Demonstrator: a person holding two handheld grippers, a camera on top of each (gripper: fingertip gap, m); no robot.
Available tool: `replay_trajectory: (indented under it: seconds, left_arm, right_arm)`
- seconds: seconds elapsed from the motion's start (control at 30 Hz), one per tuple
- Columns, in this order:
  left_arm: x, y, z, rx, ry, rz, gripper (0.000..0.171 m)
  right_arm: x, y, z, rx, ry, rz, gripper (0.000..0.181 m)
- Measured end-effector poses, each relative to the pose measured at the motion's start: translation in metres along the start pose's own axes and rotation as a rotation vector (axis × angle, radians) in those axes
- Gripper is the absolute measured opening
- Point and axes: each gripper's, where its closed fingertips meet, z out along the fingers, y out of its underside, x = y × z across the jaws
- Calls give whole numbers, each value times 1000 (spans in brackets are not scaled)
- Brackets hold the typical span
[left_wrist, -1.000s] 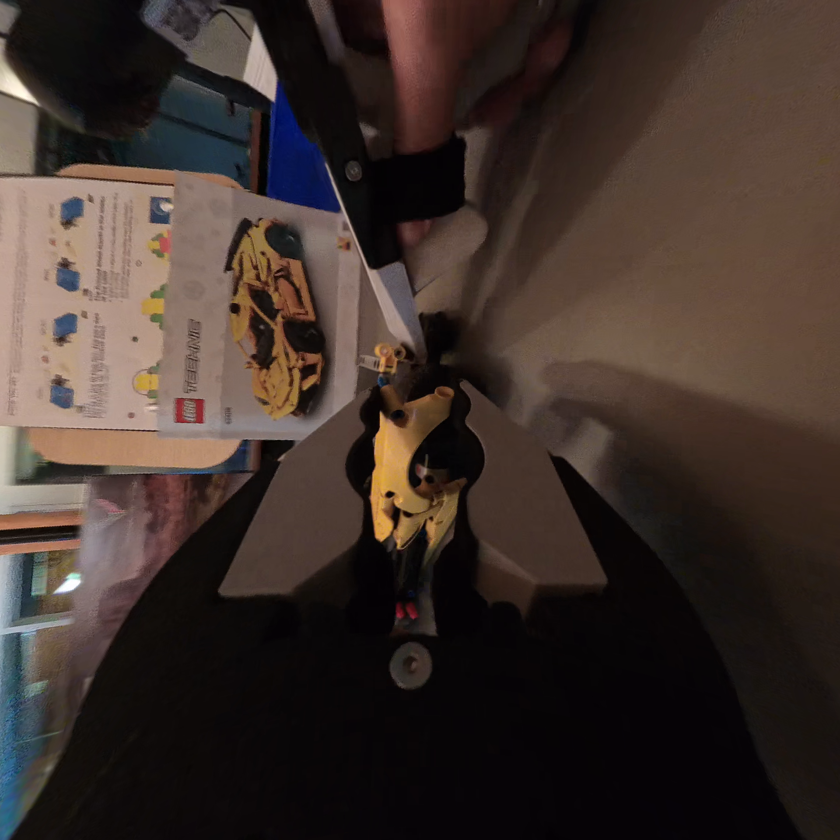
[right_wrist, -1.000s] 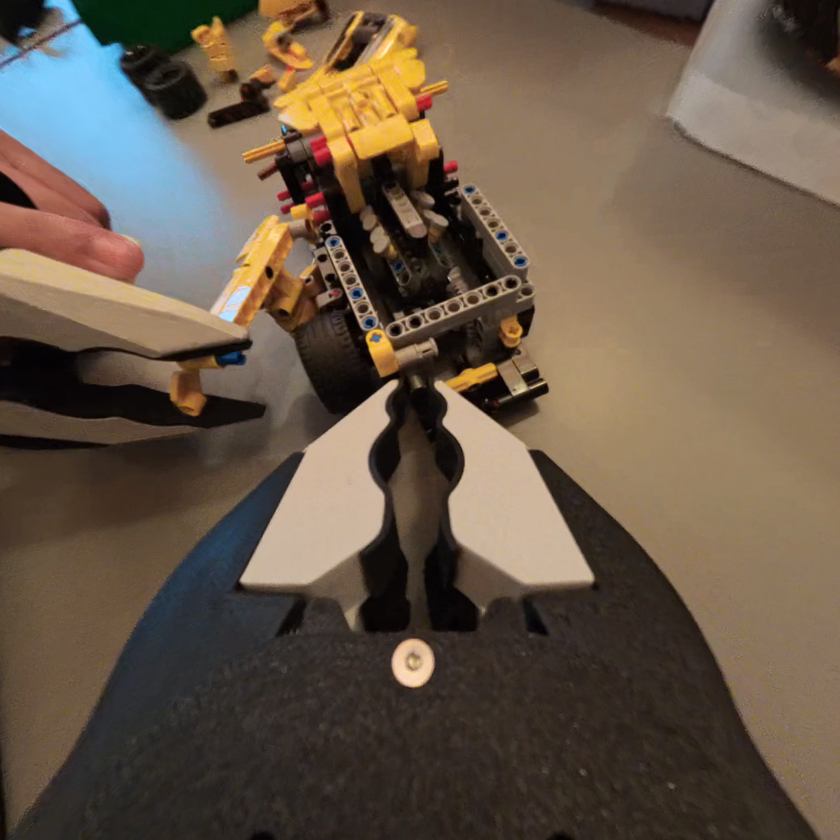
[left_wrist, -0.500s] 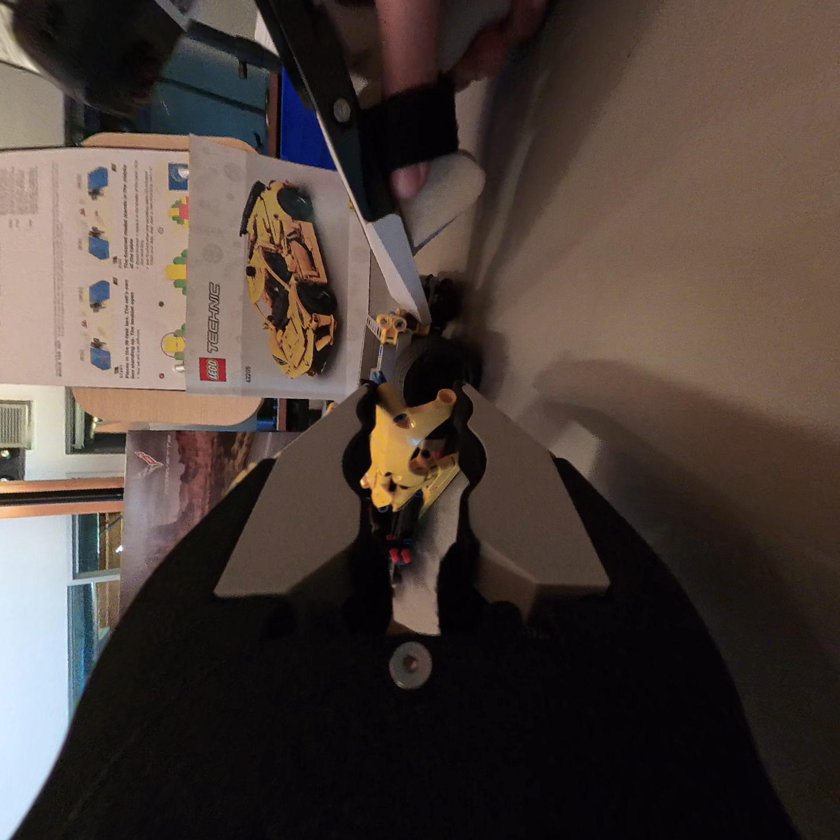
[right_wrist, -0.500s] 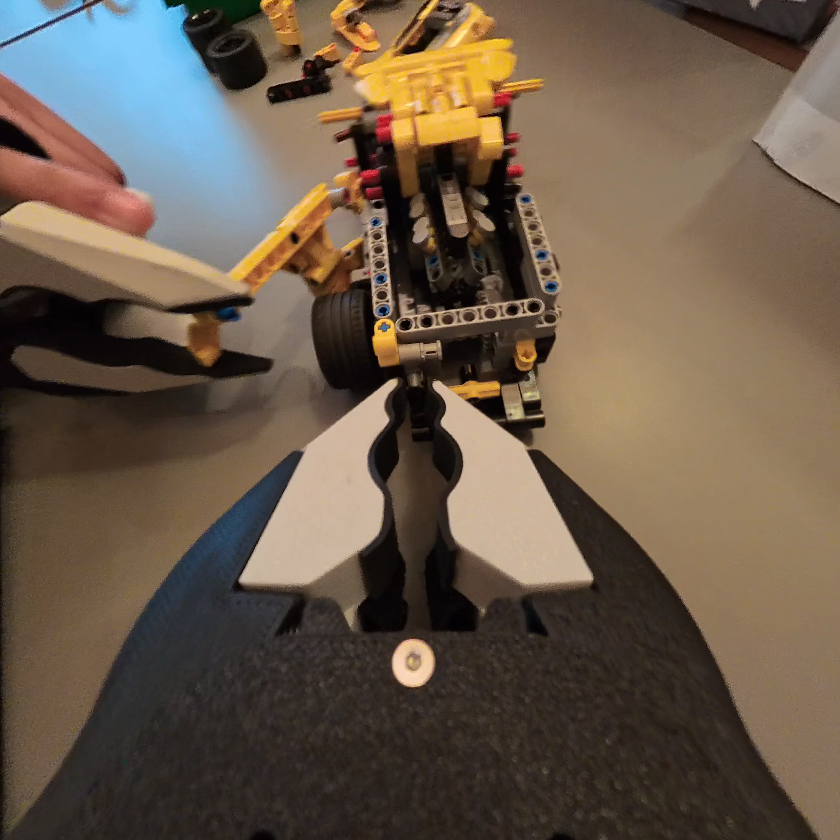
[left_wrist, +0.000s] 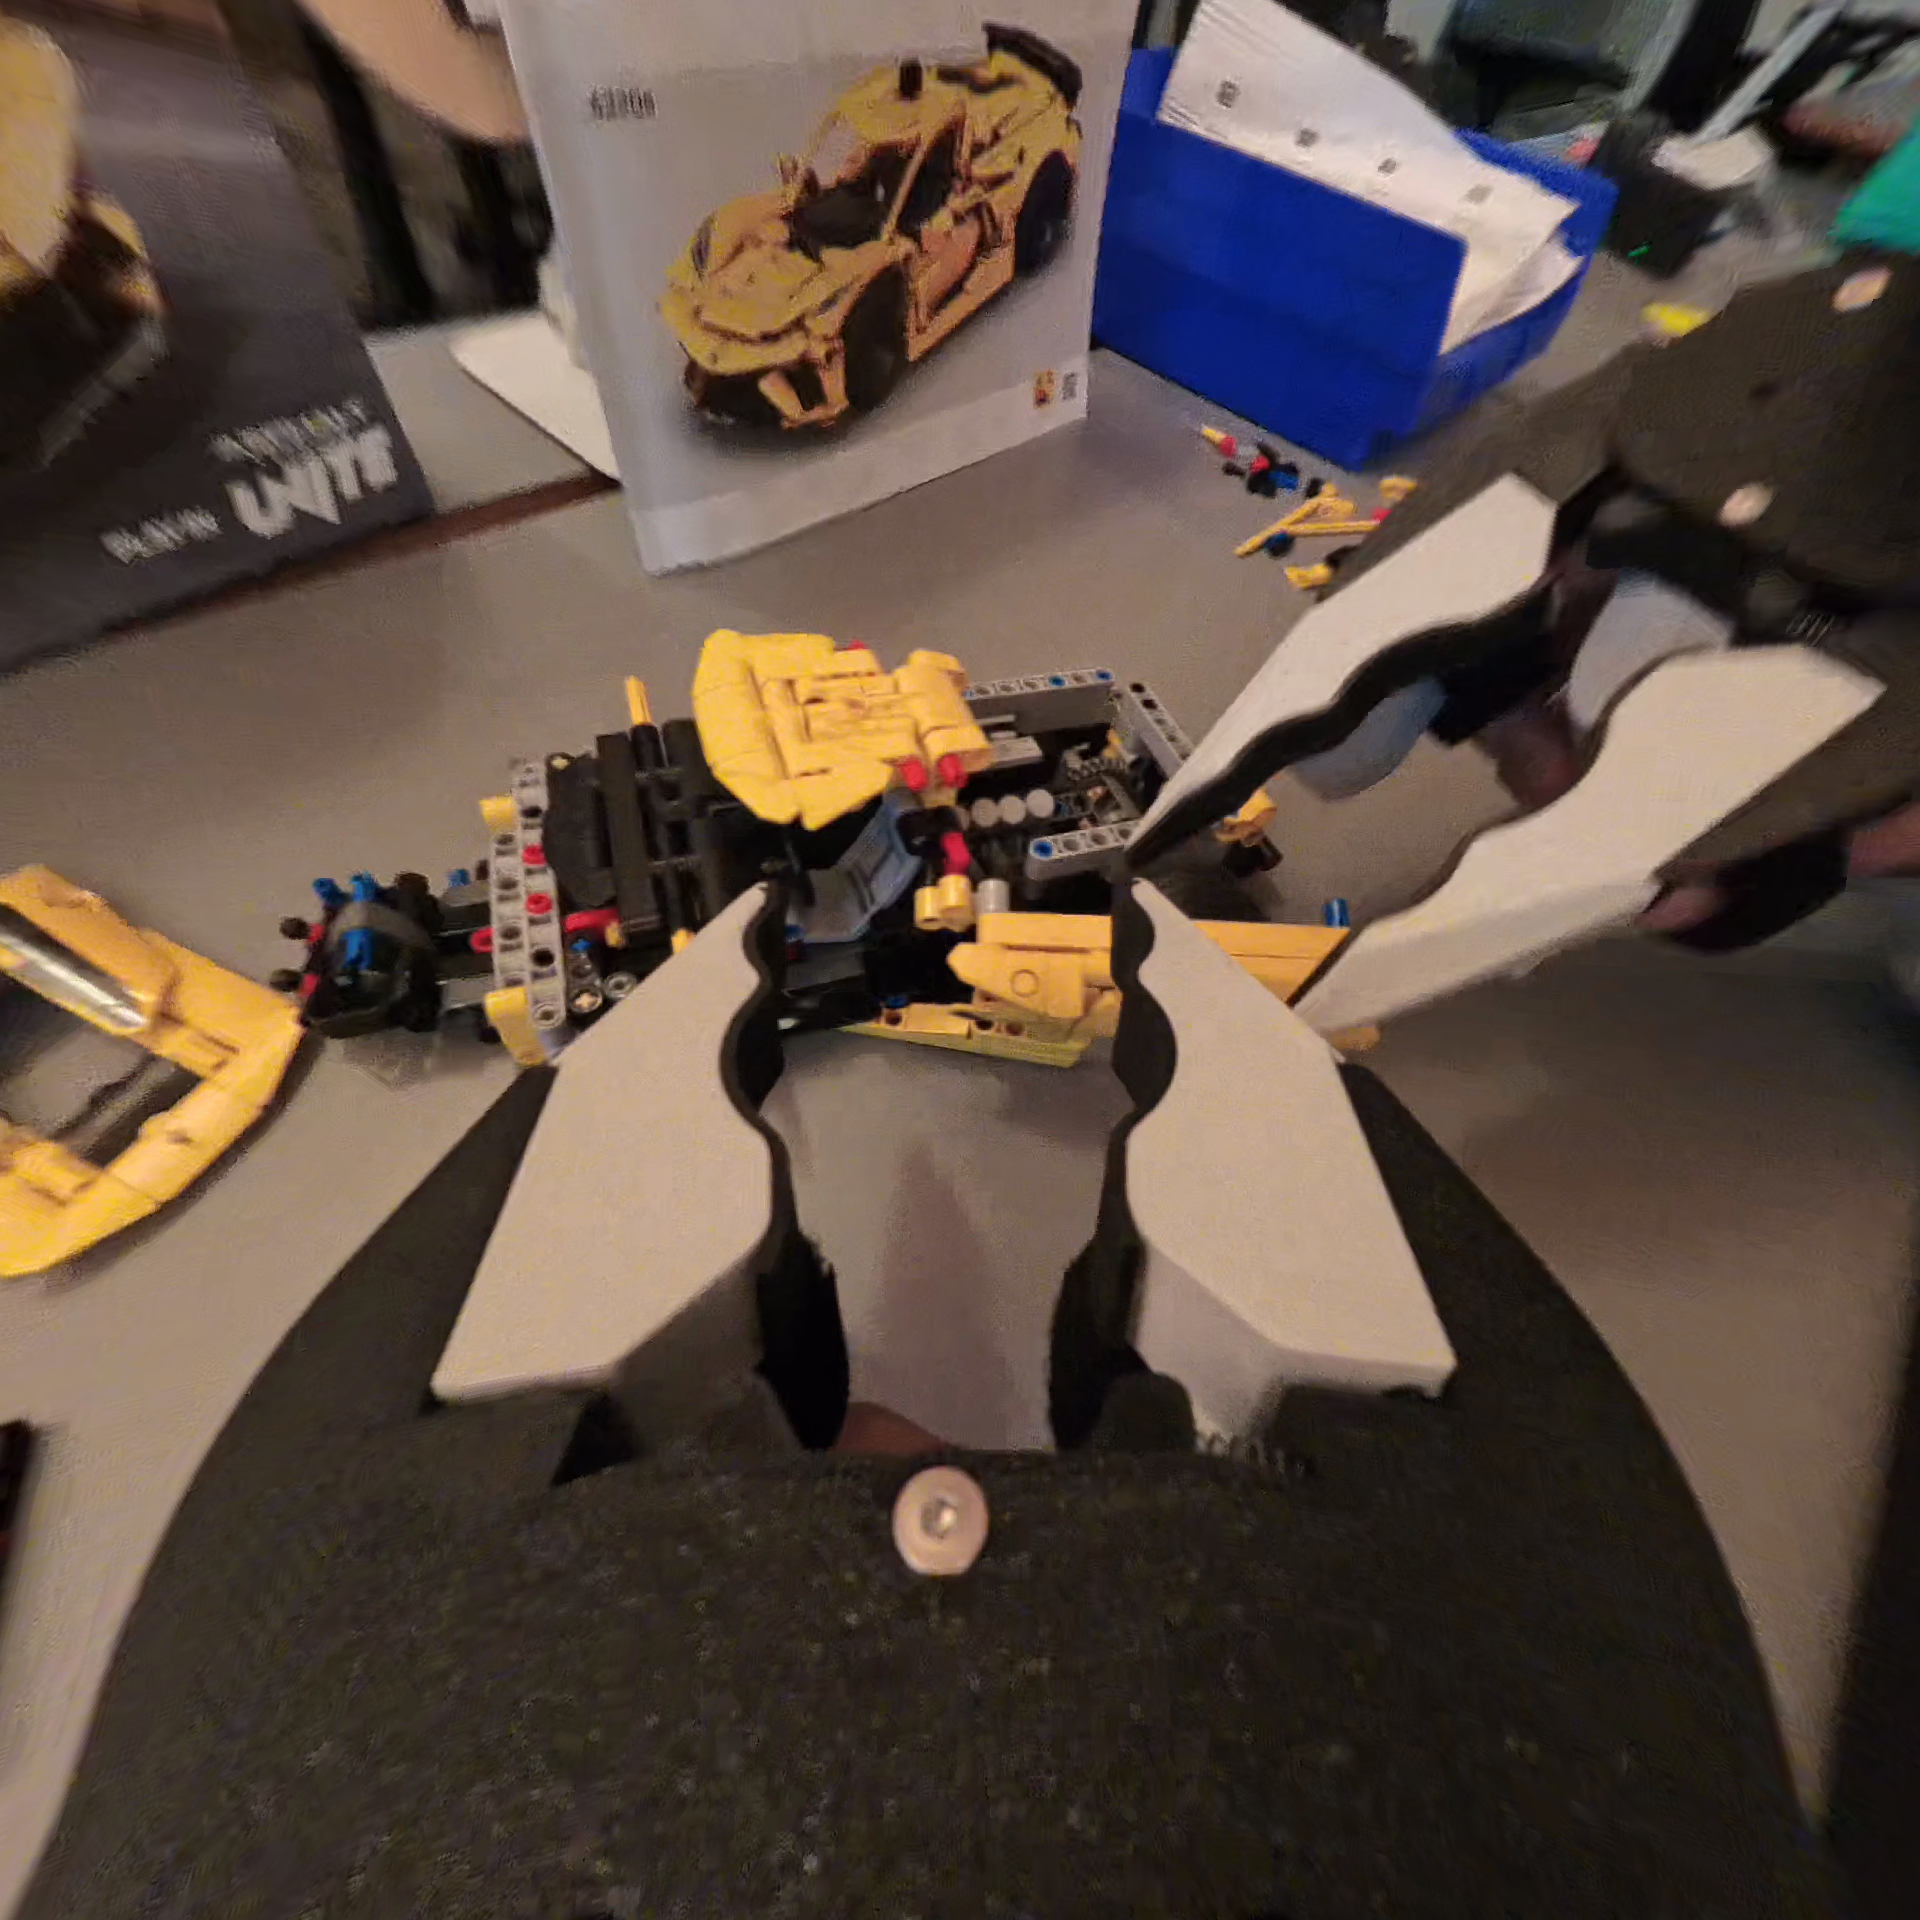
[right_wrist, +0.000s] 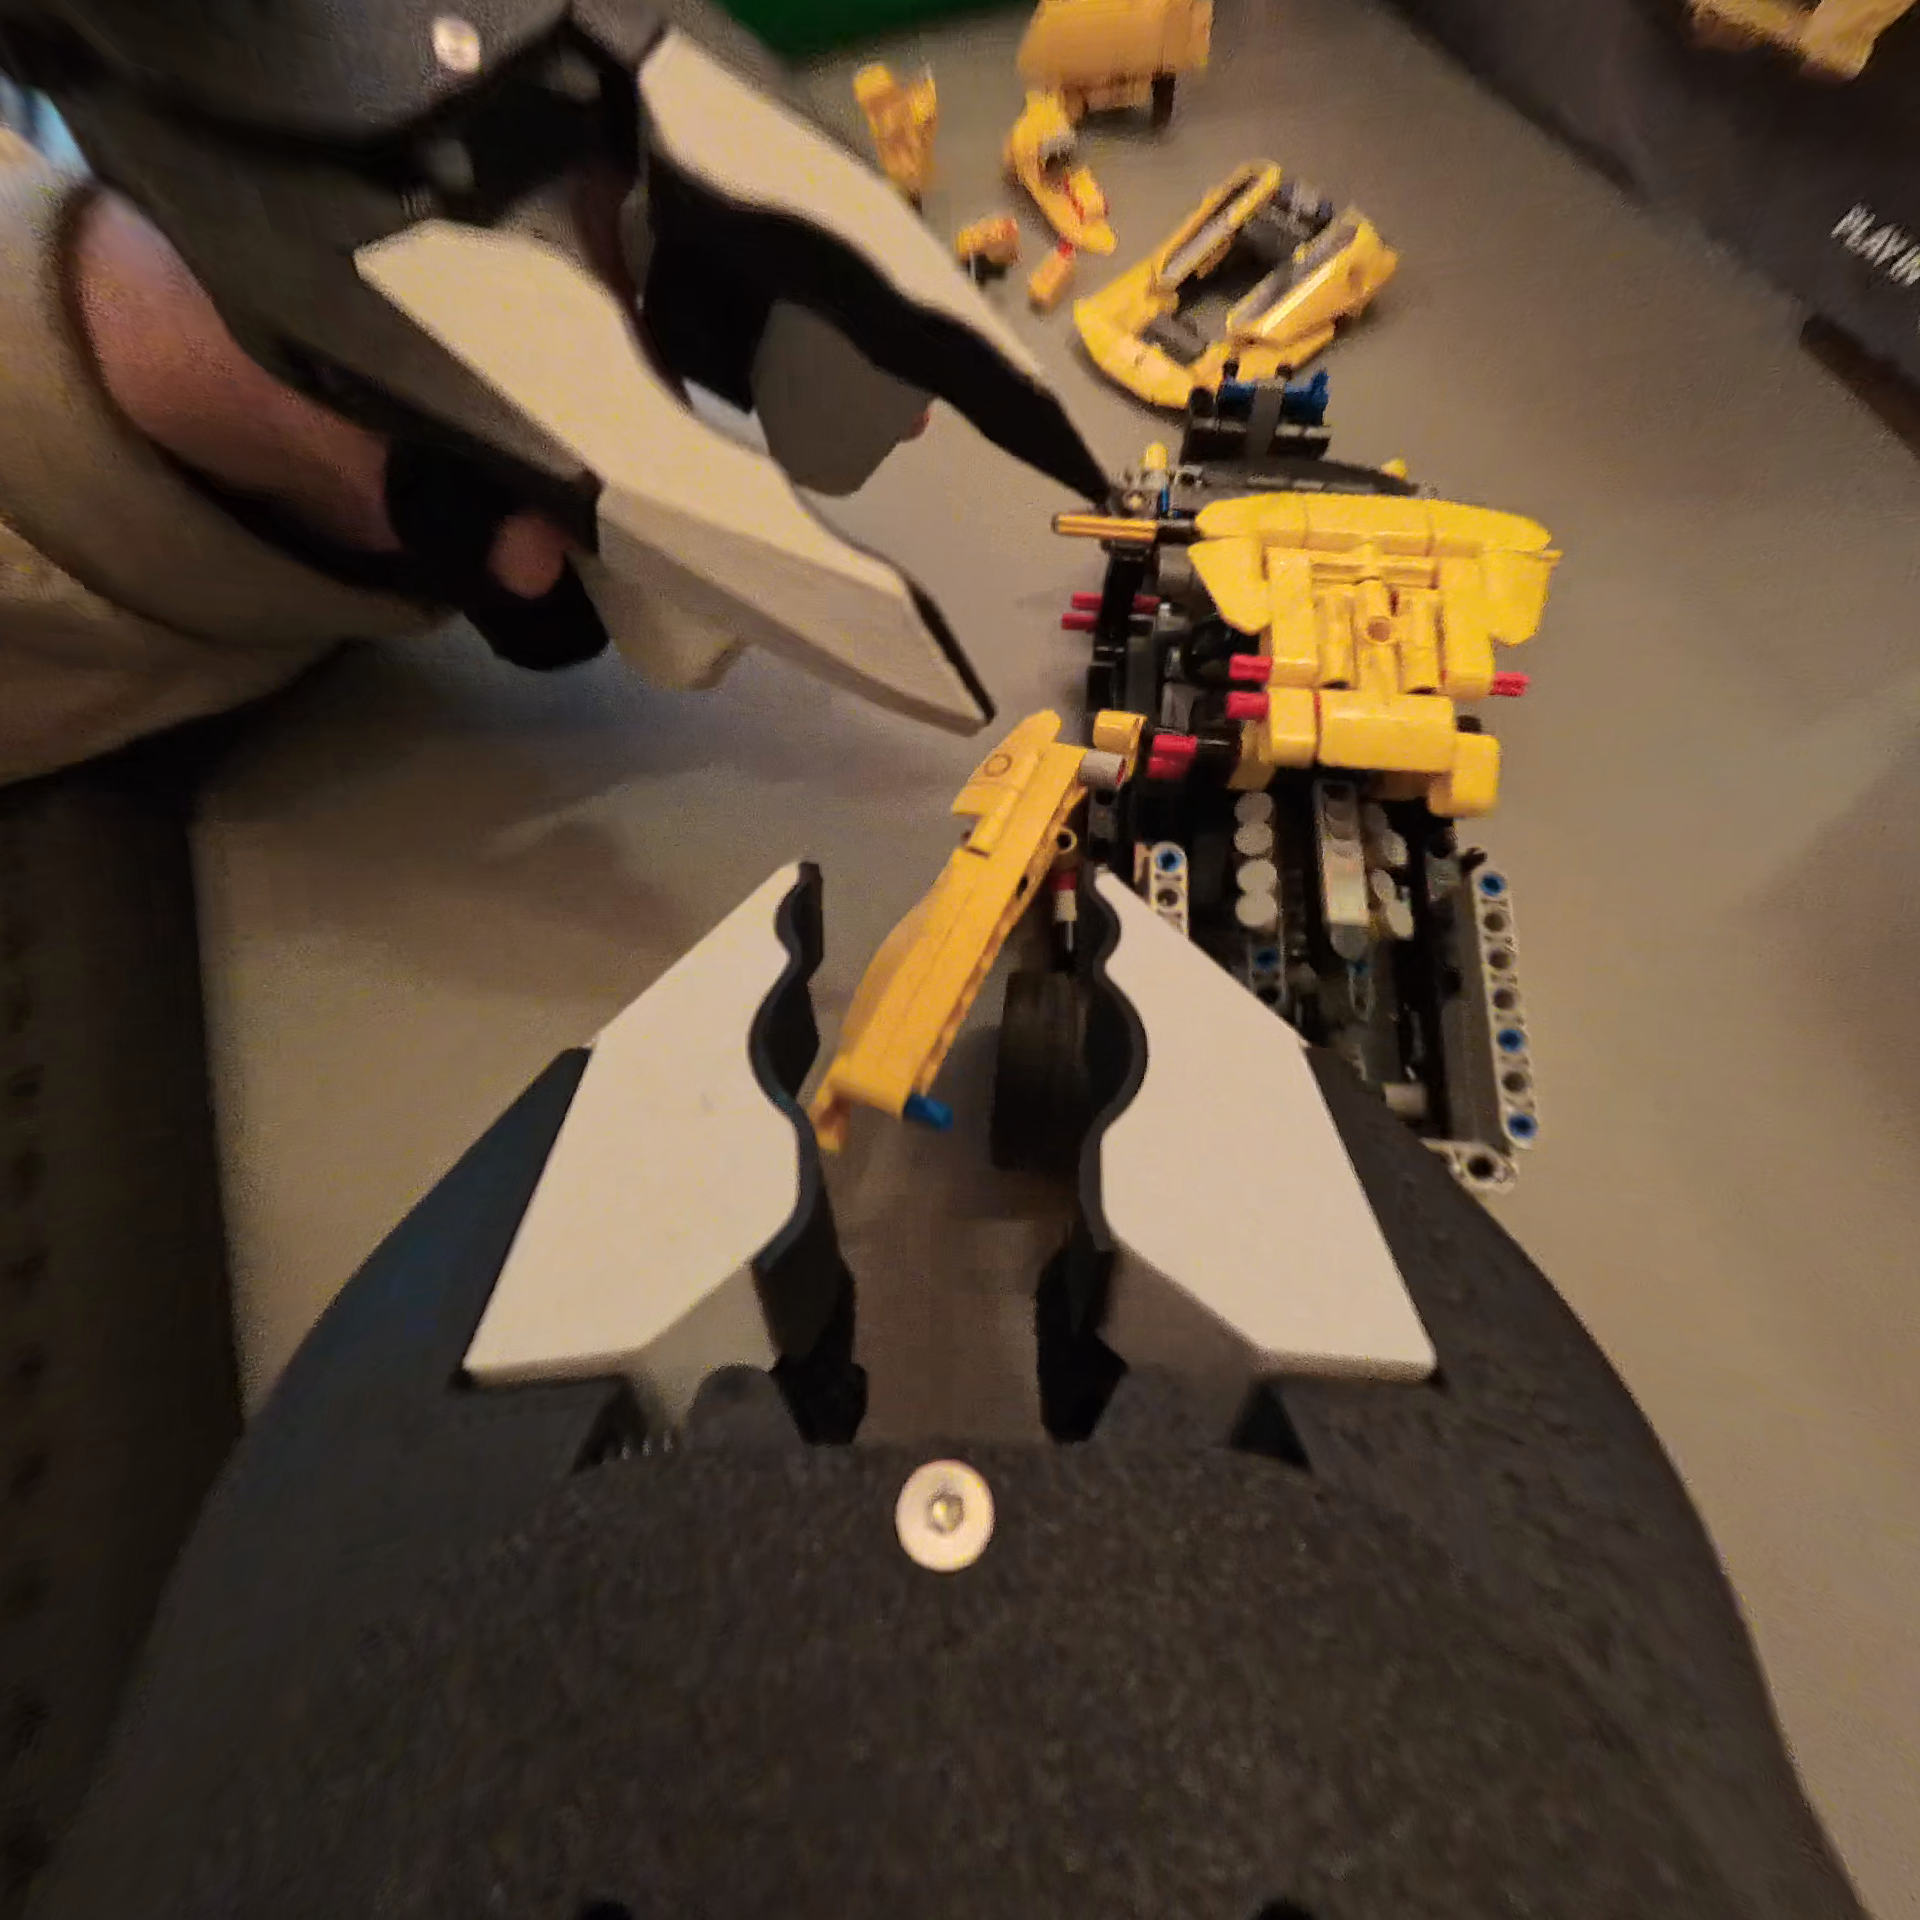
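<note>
A half-built brick car chassis (left_wrist: 665, 831) in black, grey and yellow lies on the grey table, with a yellow cover piece (left_wrist: 831, 727) on top. A yellow side panel (left_wrist: 1039, 977) leans against its near side. My left gripper (left_wrist: 945, 902) is open and empty, its tips just short of the chassis and panel. My right gripper (right_wrist: 954, 878) is open, and the yellow panel (right_wrist: 935, 956) and a black wheel (right_wrist: 1039, 1049) lie between its fingers without being clamped. Each gripper shows open in the other's view: the right one (left_wrist: 1216, 940), the left one (right_wrist: 1039, 606).
A grey box picturing a yellow car (left_wrist: 831, 281) stands behind the chassis, with a blue bin (left_wrist: 1299, 291) of papers to its right and a dark box (left_wrist: 208, 416) to its left. A yellow body section (left_wrist: 125, 1060) lies left. Small loose parts (left_wrist: 1299, 509) lie far right. From the left gripper's tips to the yellow cover piece (left_wrist: 831, 727) is close to 5 cm. My right wrist view (right_wrist: 1340, 594) looks at it from another angle.
My left gripper was shut on the yellow panel and has let it go beside the chassis. My right gripper was shut at the chassis end and has opened and moved around the panel.
</note>
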Motion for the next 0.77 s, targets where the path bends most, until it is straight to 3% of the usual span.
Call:
replay_trajectory:
  seconds: [0.1,0.2,0.23,0.27,0.77]
  left_arm:
    - [-42,4,12,-101,-58,27,59]
    - [-71,14,23,-211,-132,143,59]
    - [-71,17,27,-225,-128,180,58]
    - [-69,22,30,-248,-120,213,59]
    - [-69,29,36,-260,-155,260,56]
  right_arm:
    - [6,13,26,-224,33,-18,46]
    - [8,18,38,-329,53,-65,44]
    - [16,19,37,-342,105,-104,25]
    - [17,18,36,-343,103,-130,23]
    - [5,20,28,-337,-229,50,19]
